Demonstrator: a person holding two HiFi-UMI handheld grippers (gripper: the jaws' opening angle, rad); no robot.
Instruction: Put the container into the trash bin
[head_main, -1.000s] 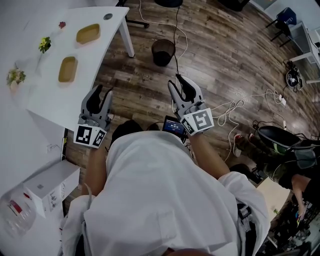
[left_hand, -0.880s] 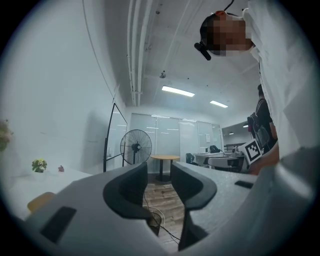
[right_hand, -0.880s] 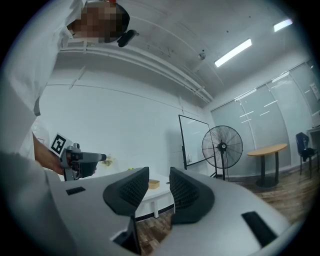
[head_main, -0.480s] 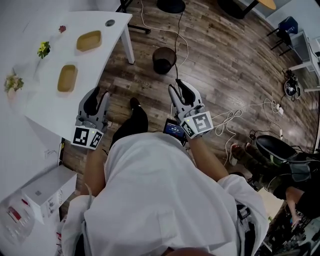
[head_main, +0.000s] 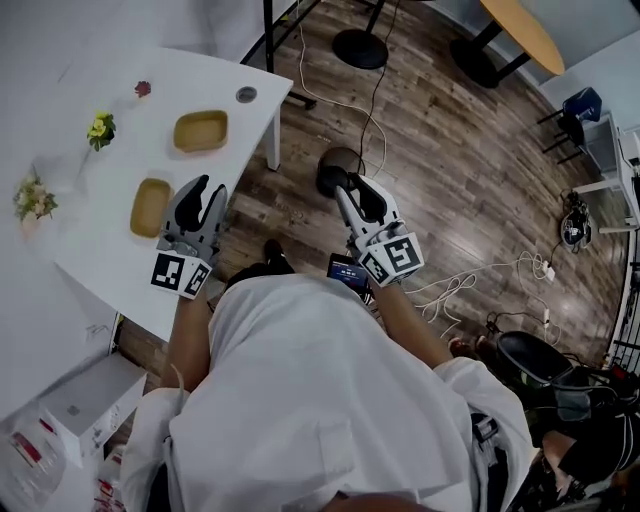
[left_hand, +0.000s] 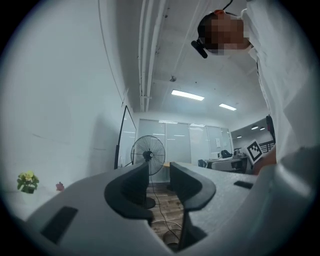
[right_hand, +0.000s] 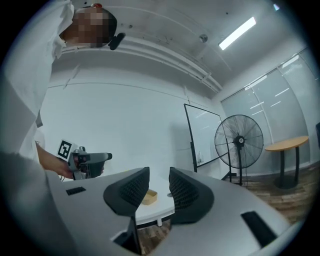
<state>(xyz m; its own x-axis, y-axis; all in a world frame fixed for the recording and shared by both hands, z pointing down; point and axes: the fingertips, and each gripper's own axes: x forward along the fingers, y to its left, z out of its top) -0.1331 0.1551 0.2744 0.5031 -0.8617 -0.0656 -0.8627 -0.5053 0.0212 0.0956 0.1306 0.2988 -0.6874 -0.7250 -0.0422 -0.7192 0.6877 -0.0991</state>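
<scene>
So here's what we've got, looking down from the head view. The white desk (head_main: 90, 250) fills the upper left of the frame, and both tan containers are sitting on it. The upper container (head_main: 201, 131) is near the desk's right edge, and the lower container (head_main: 151, 206) is down and to the left of it. Neither one is being held.

Our left gripper (head_main: 205, 190) shows just right of the lower container in the picture, over the desk's edge. Its jaws are apart with nothing between them. The left gripper view (left_hand: 159, 170) backs that up: we just see a standing fan (left_hand: 148, 156) and wood floor through the gap.

Our right gripper (head_main: 357, 188) is in the middle of the frame, over the wood floor (head_main: 450, 190). Its jaws are also apart and empty. The dark round trash bin (head_main: 330, 165) is on the floor right behind it, partly covered by it, just off the desk's corner. In the right gripper view (right_hand: 159, 180), one container (right_hand: 149, 196) shows far off on the desk through the gap, not touched.

Other bits on the desk: yellow flowers (head_main: 100, 128) and another little bunch of flowers (head_main: 33, 198) toward the left edge. White cables (head_main: 470, 280) trail across the floor at right.
</scene>
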